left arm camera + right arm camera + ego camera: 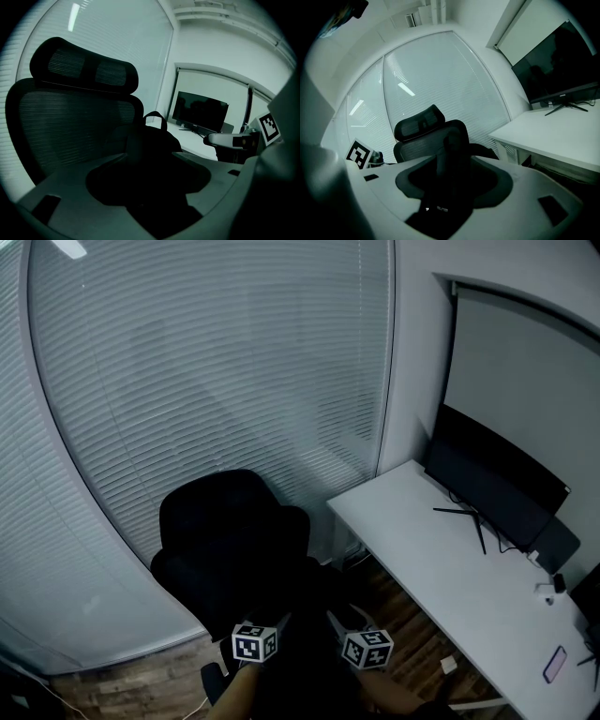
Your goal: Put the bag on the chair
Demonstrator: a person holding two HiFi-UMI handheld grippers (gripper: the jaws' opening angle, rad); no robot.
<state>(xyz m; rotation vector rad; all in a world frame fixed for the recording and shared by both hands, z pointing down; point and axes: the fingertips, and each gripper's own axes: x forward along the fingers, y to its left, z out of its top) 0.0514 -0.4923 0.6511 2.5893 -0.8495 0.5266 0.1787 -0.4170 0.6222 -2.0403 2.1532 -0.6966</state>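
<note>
A black mesh office chair (pixel 230 535) stands before the window. In the left gripper view its backrest (pixel 70 122) fills the left side, and a black bag (pixel 157 138) with a loop handle sits upright on the seat. In the head view the bag (pixel 314 601) is a dark mass that is hard to tell from the seat. My left gripper (pixel 274 620) and right gripper (pixel 339 620) are side by side just short of the bag. Both are open, with nothing pressed between their fingers. In the right gripper view, dark bag fabric stands in front of the chair (pixel 433 136).
A white desk (pixel 441 559) runs along the right with a dark monitor (pixel 492 479) on it and a small purple thing (pixel 554 664) near its front. Closed blinds (pixel 206 362) cover the curved window behind the chair. Wooden floor (pixel 141 690) shows below.
</note>
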